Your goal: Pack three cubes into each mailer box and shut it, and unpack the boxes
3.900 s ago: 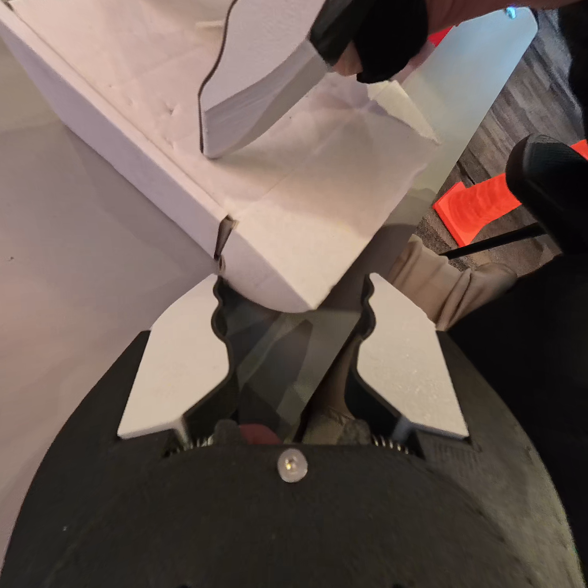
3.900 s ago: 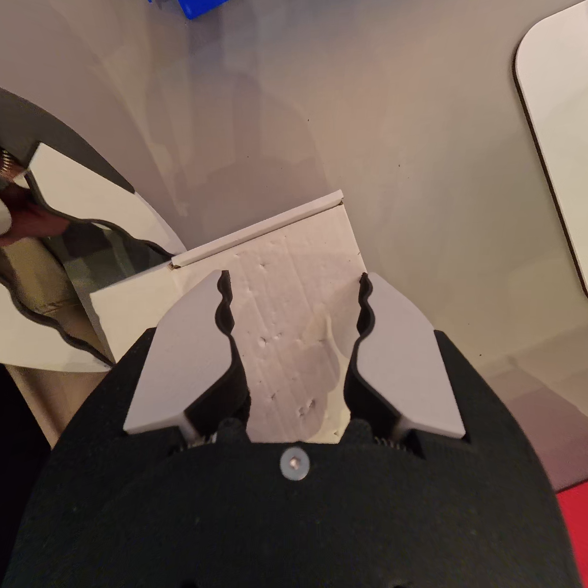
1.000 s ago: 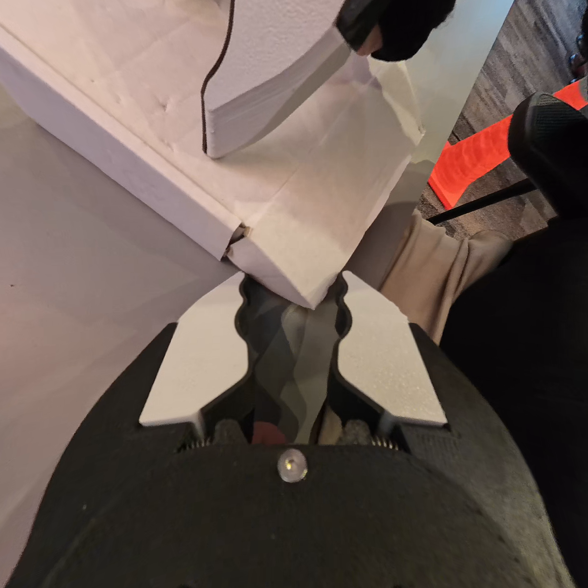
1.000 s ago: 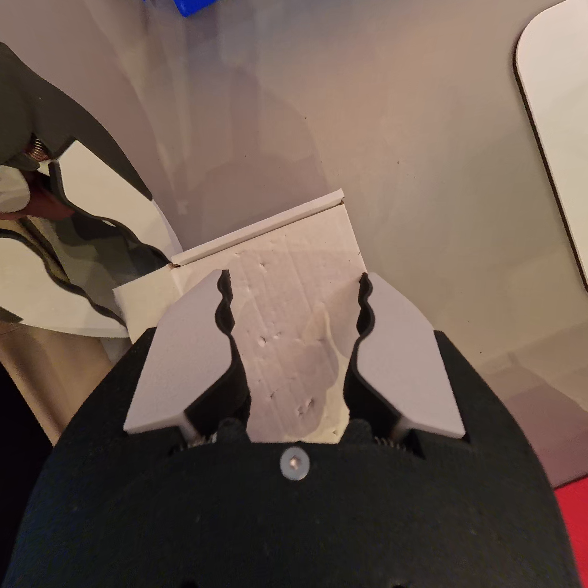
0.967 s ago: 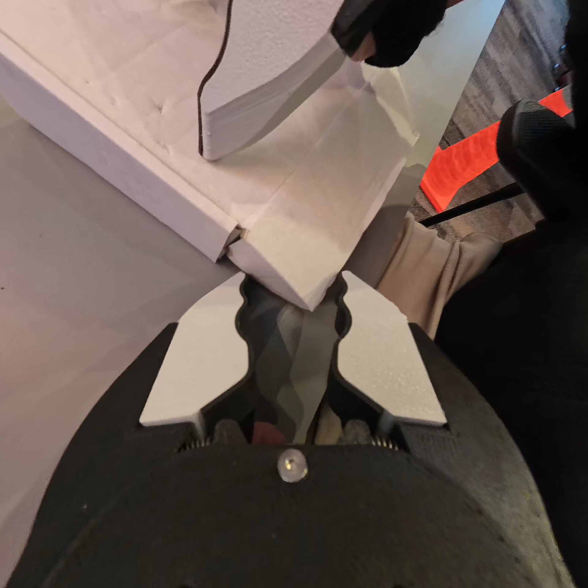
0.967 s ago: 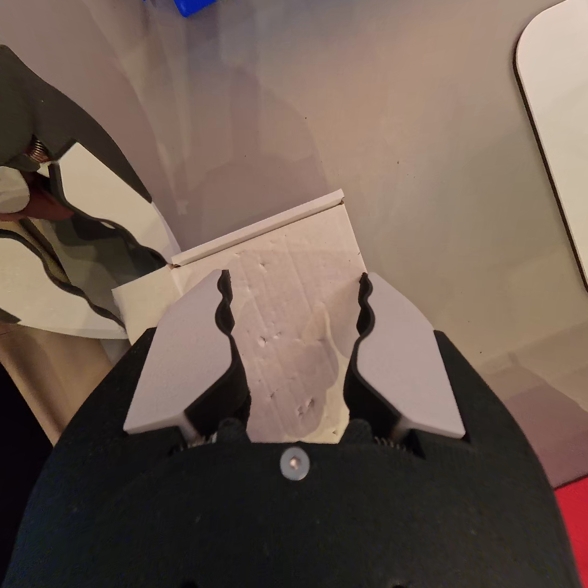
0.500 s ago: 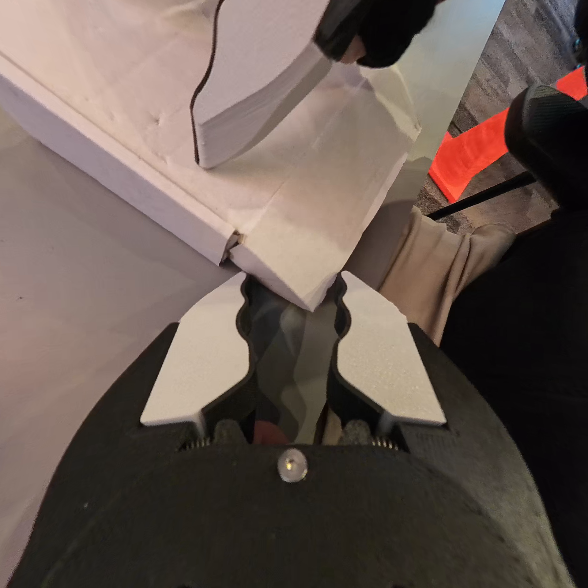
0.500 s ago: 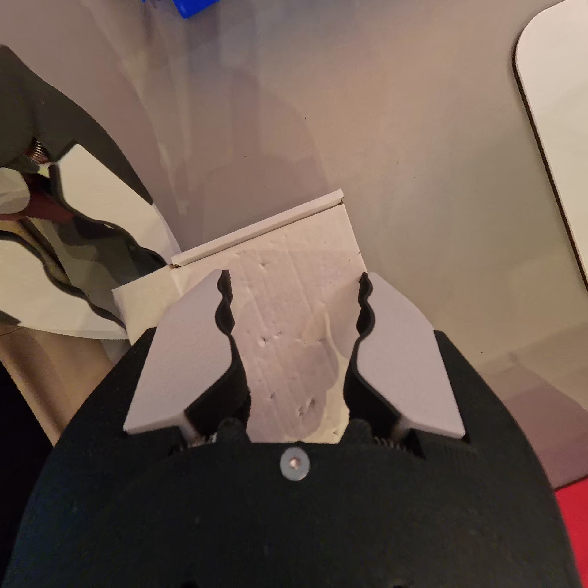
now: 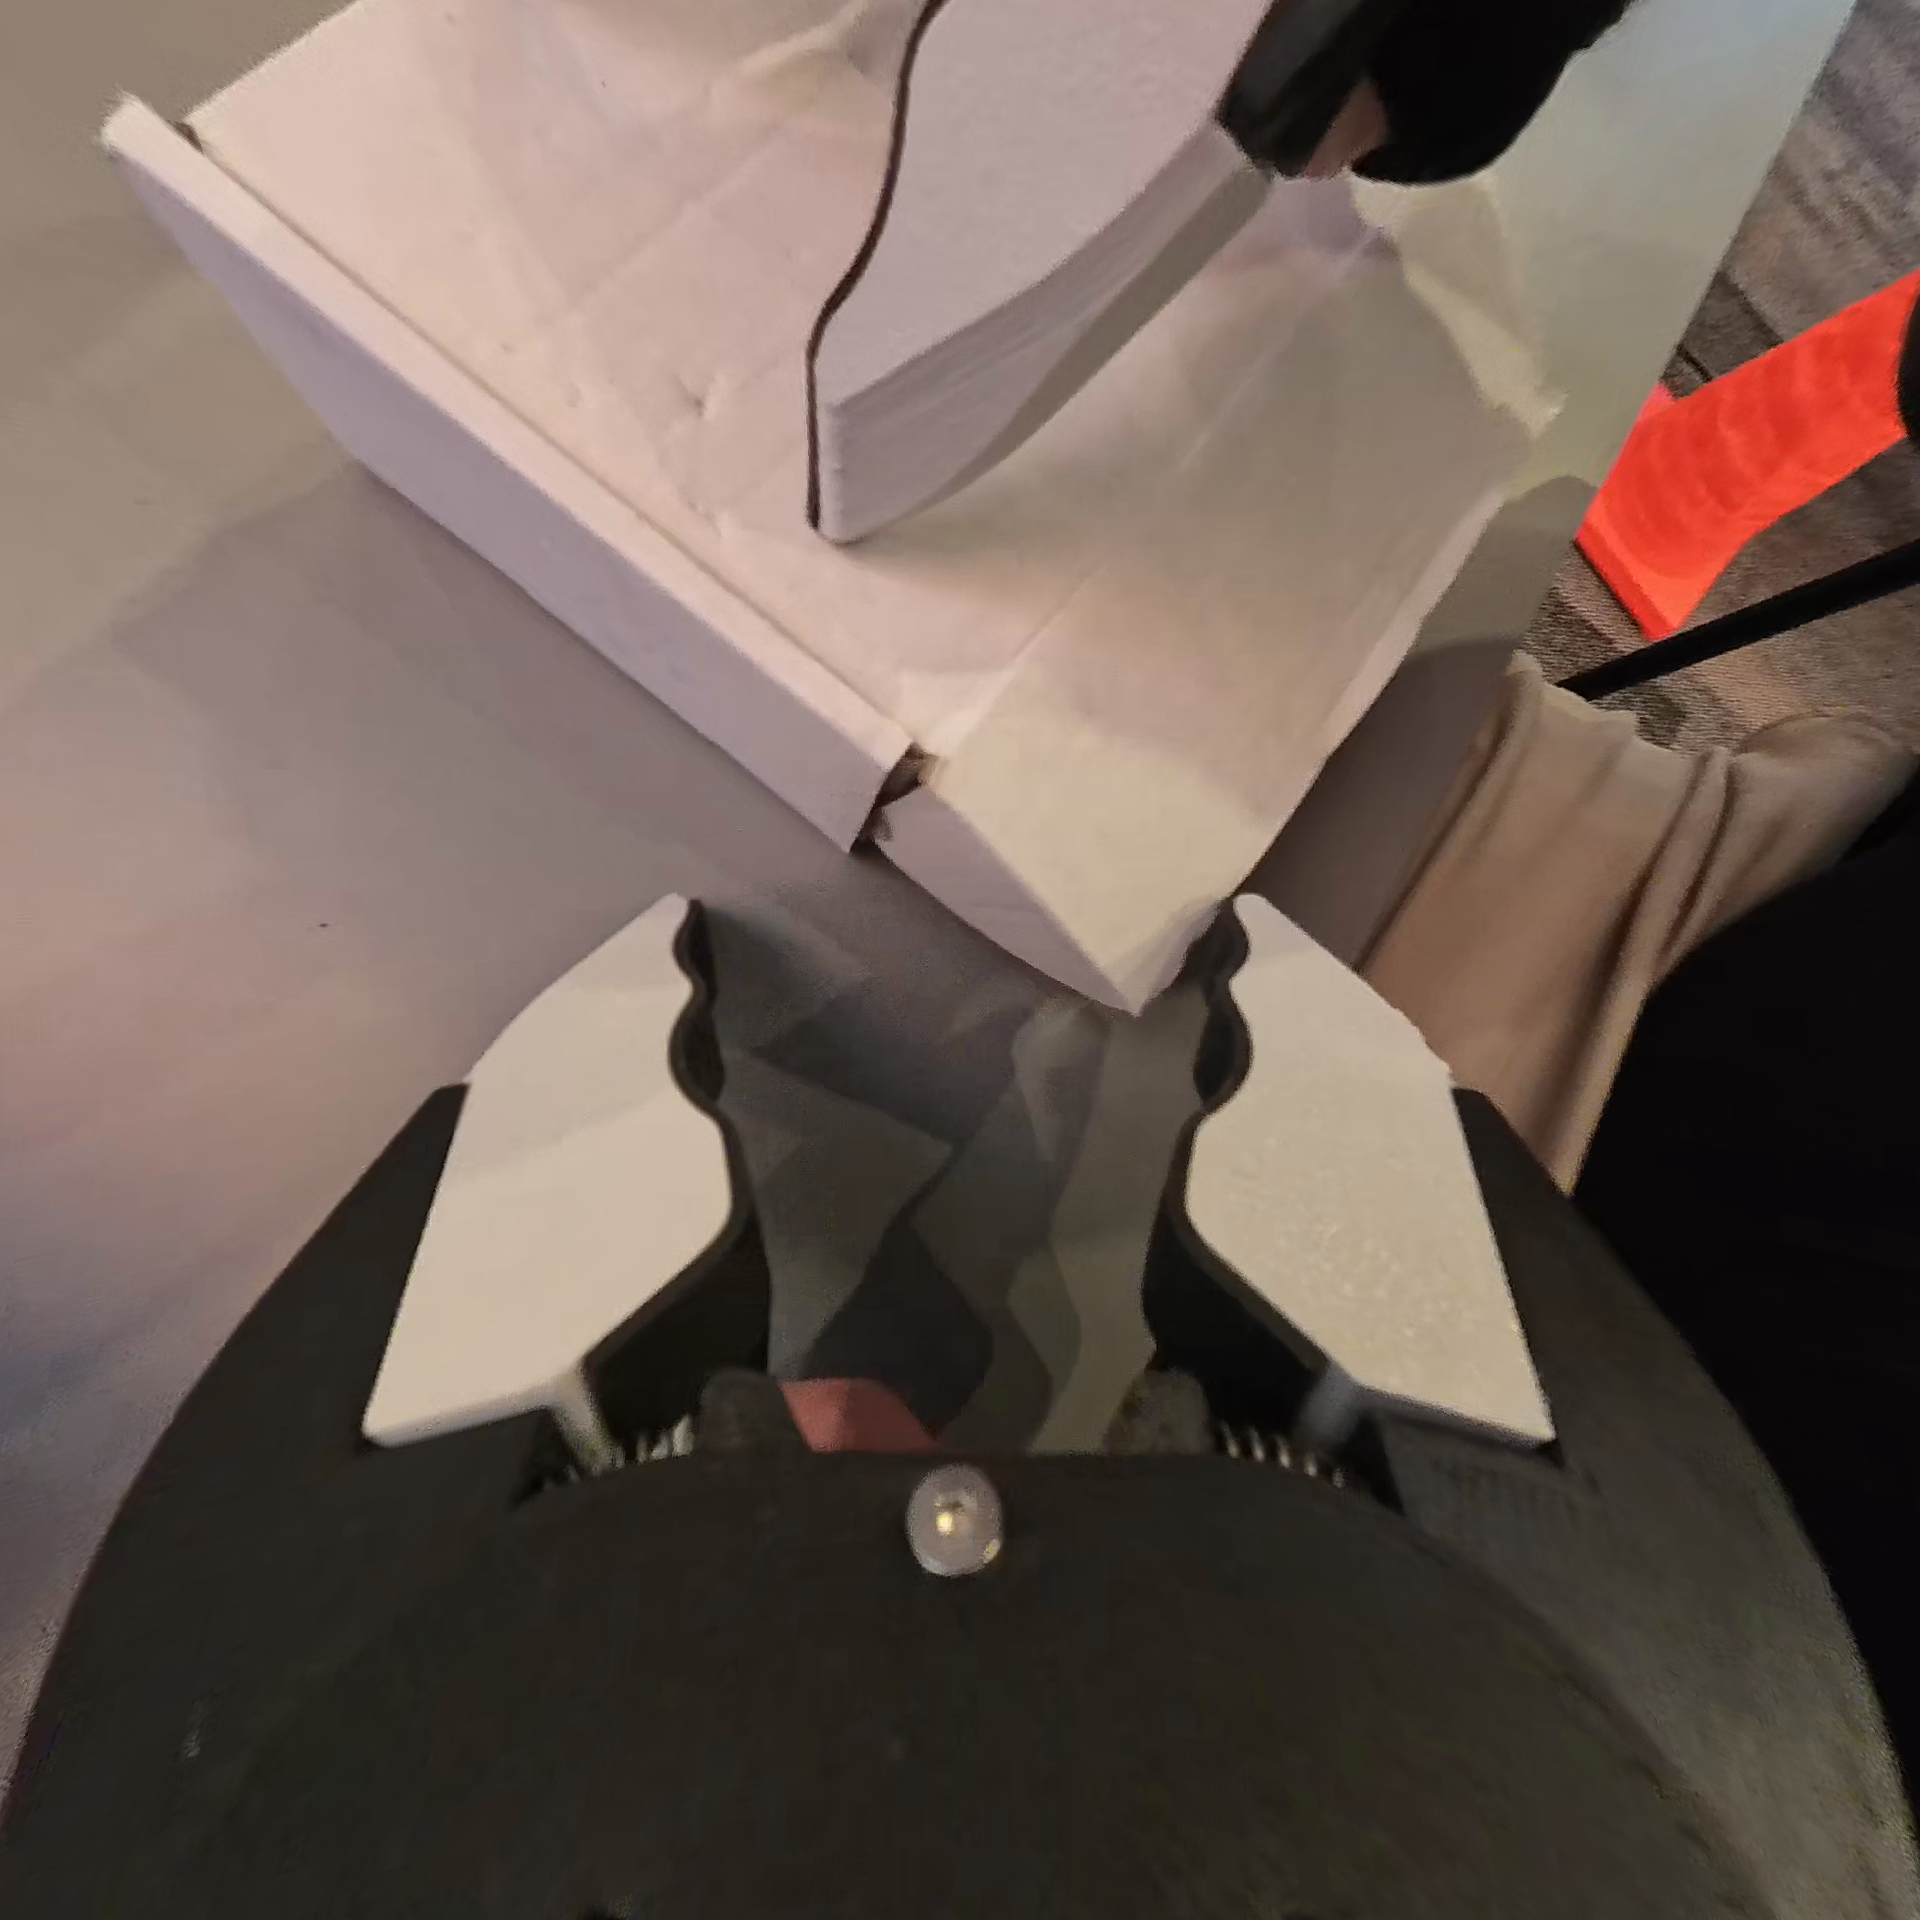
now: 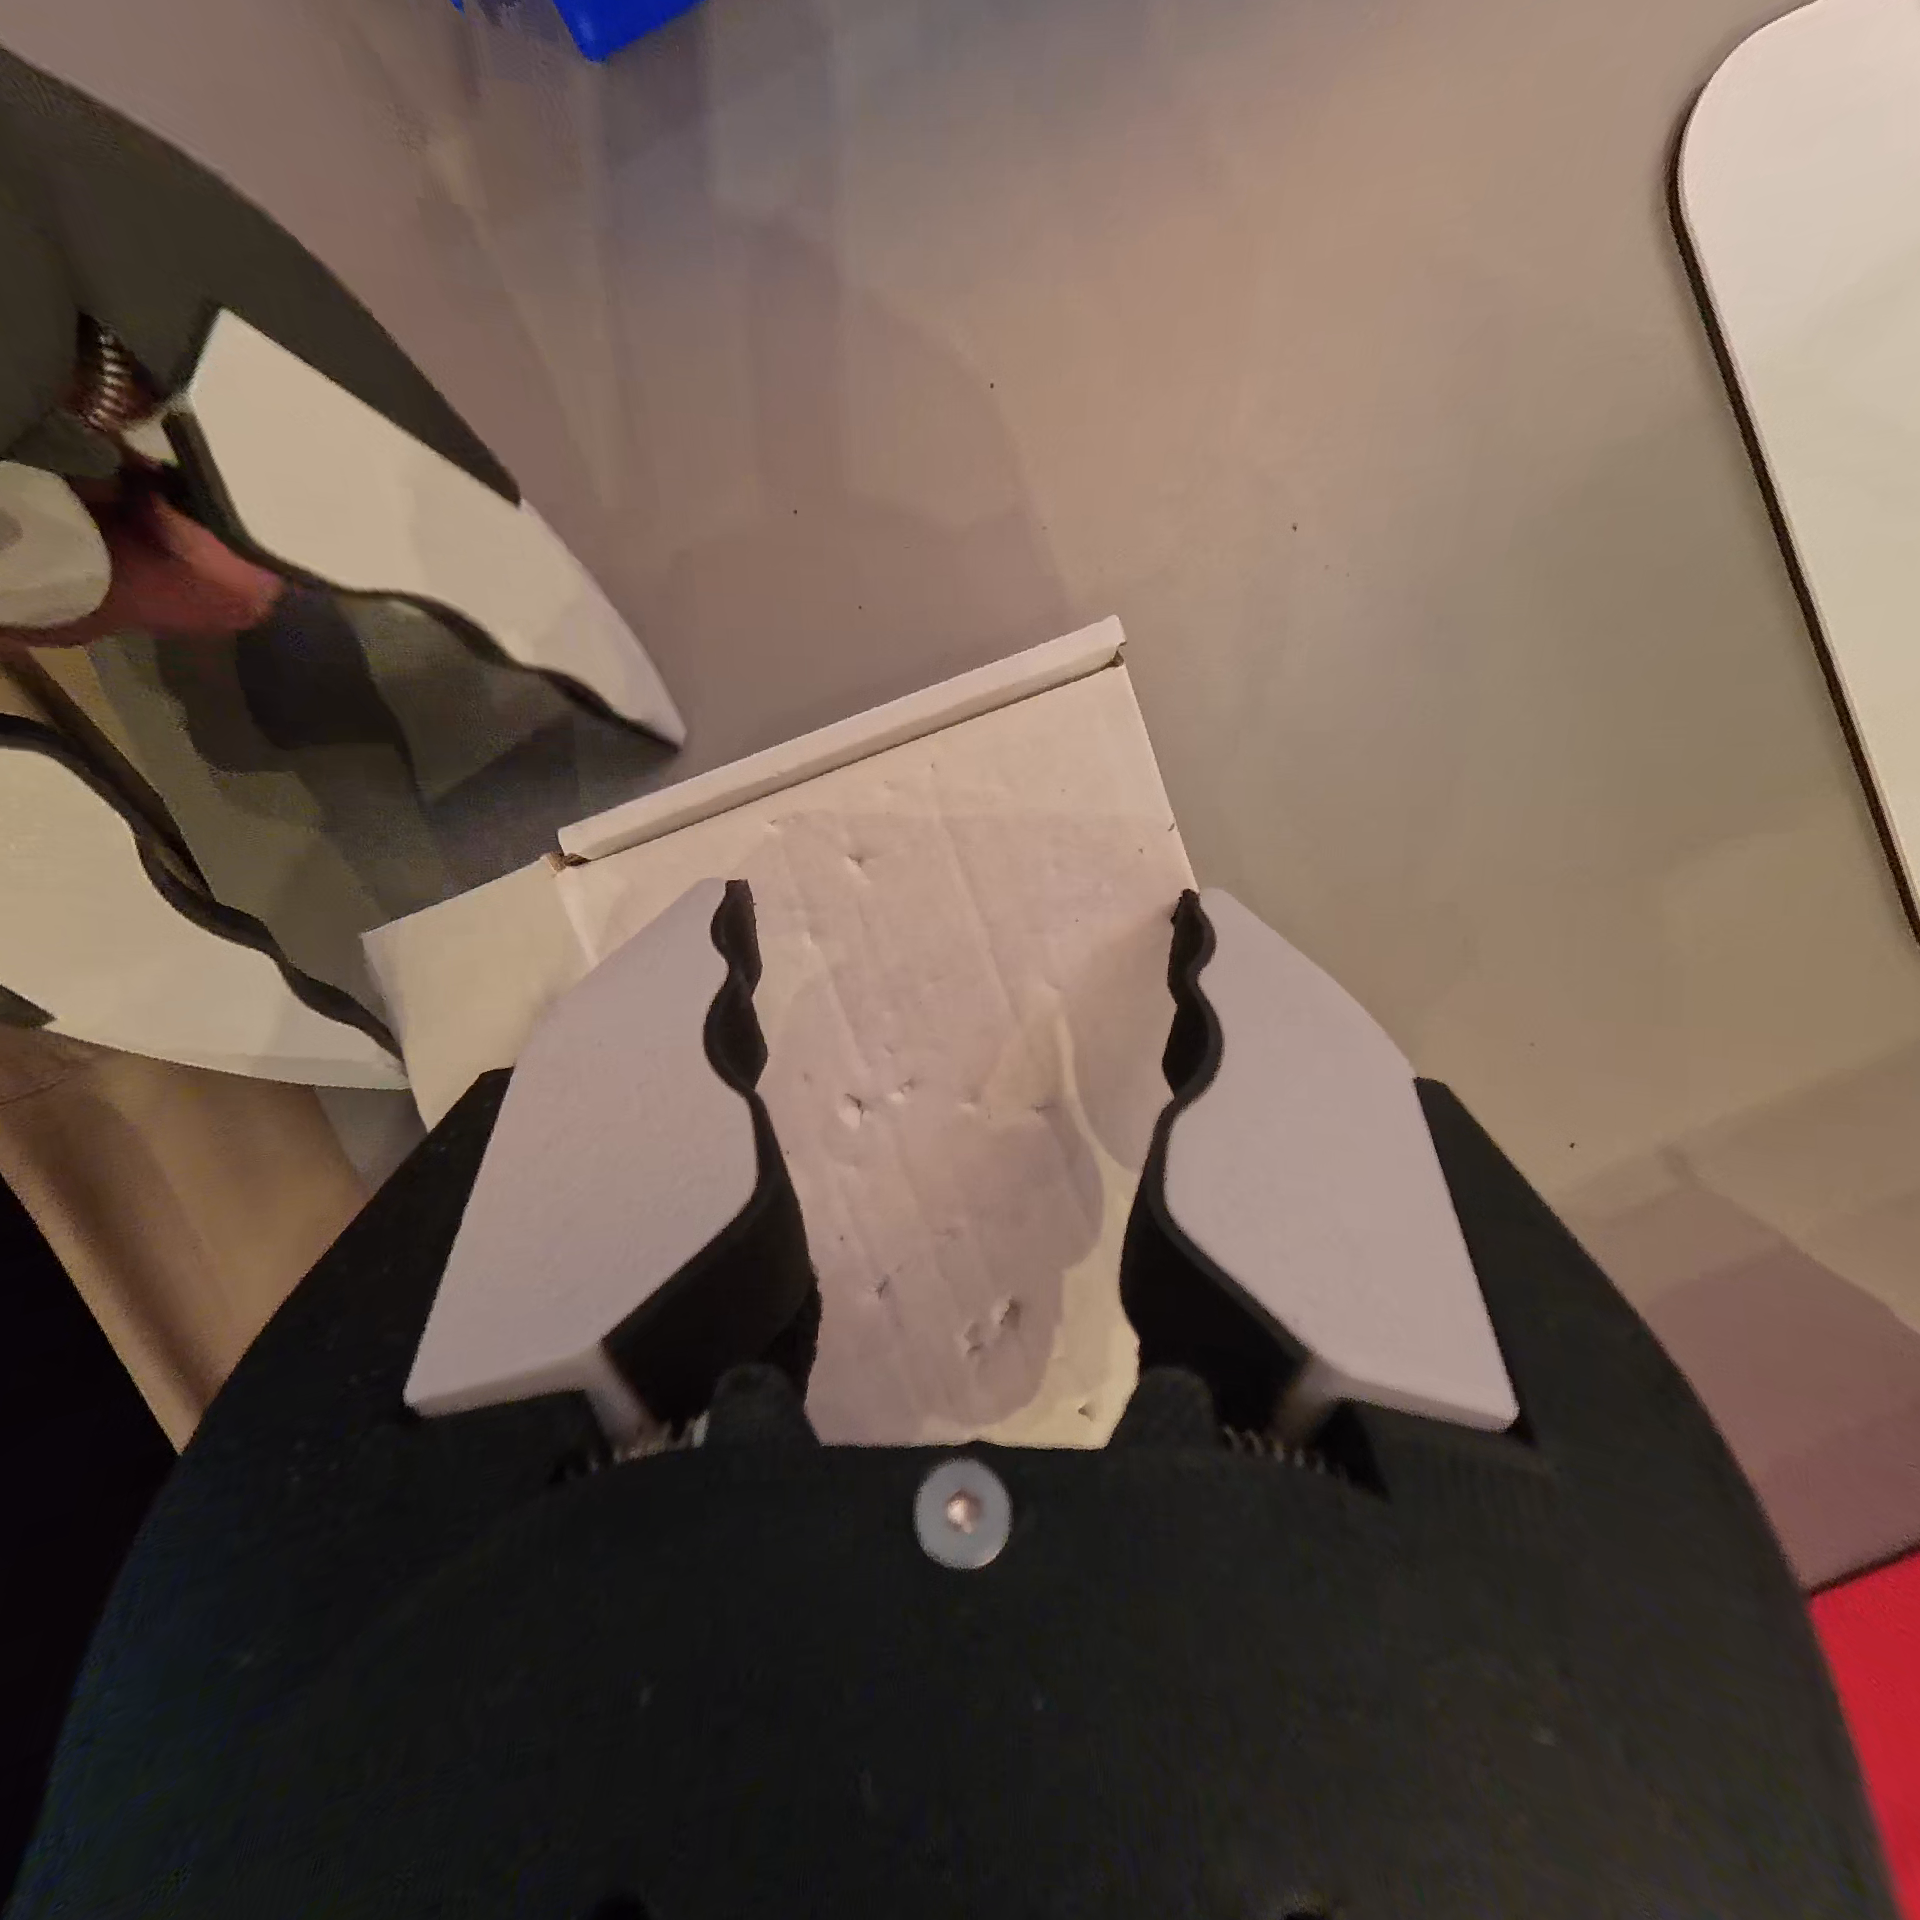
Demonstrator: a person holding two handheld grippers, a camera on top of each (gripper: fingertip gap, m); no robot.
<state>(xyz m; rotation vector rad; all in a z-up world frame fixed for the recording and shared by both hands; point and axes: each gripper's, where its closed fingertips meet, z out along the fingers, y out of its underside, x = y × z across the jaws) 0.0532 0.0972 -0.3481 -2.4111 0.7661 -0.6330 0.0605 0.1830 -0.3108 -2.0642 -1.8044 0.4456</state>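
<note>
A shut white mailer box point(image 9: 623, 312) lies on the grey table. Its side flap point(image 9: 1195, 727) sticks out toward me, near the table's edge. My left gripper point(image 9: 961, 925) is open and empty, and the flap's corner sits just inside its right fingertip. My right gripper point(image 10: 961, 899) is open above the box lid point(image 10: 966, 1039). One of its fingers point(image 9: 987, 312) rests on the lid in the left wrist view. The left gripper also shows in the right wrist view point(image 10: 540, 910), at the flap point(image 10: 468, 966). What is inside the box is hidden.
A blue thing point(image 10: 613, 26) is cut off at the far edge of the table. A white board with a dark rim point(image 10: 1818, 416) lies to the right. Off the table's edge there is a person's beige sleeve point(image 9: 1610, 883) and a red-orange object point(image 9: 1745, 468) on the floor.
My left gripper has opened wider and drawn back a little from the flap's corner. The right gripper has stayed on the lid.
</note>
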